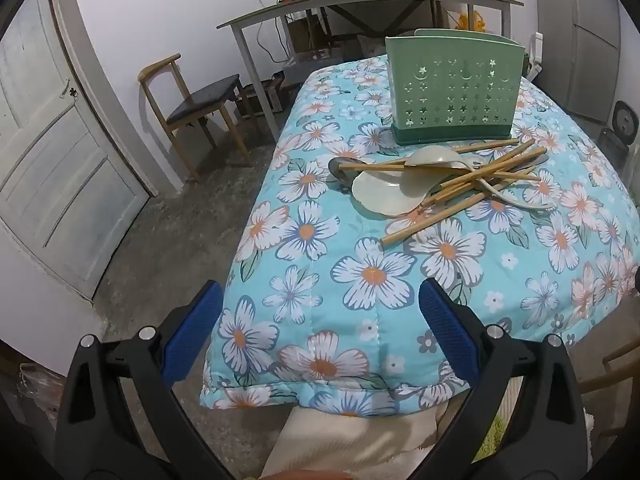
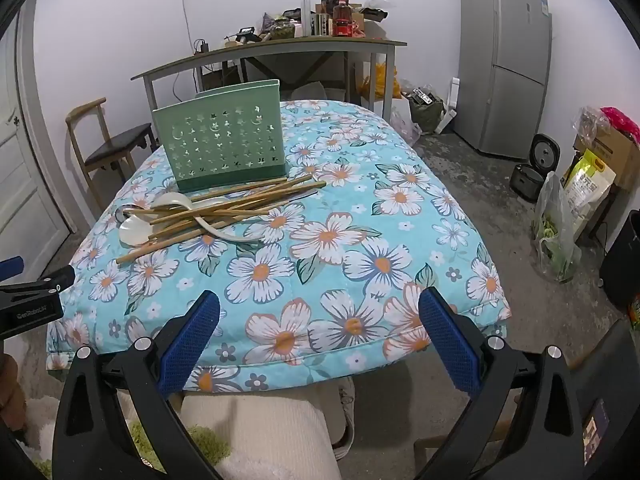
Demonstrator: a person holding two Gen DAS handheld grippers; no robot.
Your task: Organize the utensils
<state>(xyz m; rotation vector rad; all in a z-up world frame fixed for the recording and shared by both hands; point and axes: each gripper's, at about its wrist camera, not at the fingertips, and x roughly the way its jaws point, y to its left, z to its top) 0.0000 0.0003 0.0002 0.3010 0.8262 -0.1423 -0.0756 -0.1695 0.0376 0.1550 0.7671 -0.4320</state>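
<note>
A green perforated utensil holder (image 1: pixel 454 96) (image 2: pixel 224 142) stands upright at the far side of a table under a blue flowered cloth (image 1: pixel 360 280) (image 2: pixel 340 240). In front of it lies a heap of bamboo chopsticks (image 1: pixel 472 178) (image 2: pixel 236 204) tangled with white spoons (image 1: pixel 384 194) (image 2: pixel 134 228) and a metal spoon (image 1: pixel 340 170). My left gripper (image 1: pixel 320 300) hangs open over the near left edge of the table, well short of the heap. My right gripper (image 2: pixel 320 304) is open too, above the near edge, with nothing between its fingers. The left gripper (image 2: pixel 28 292) shows at the left border of the right wrist view.
A wooden chair (image 1: pixel 192 108) (image 2: pixel 108 148) and a cluttered side table (image 1: pixel 360 0) (image 2: pixel 280 52) stand behind. A door (image 1: pixel 48 152) is at the left, a fridge (image 2: pixel 504 64) at the back right. Bags (image 2: pixel 560 220) and a rice cooker (image 2: pixel 532 172) sit on the floor at right. A person's knees (image 2: pixel 260 432) are below.
</note>
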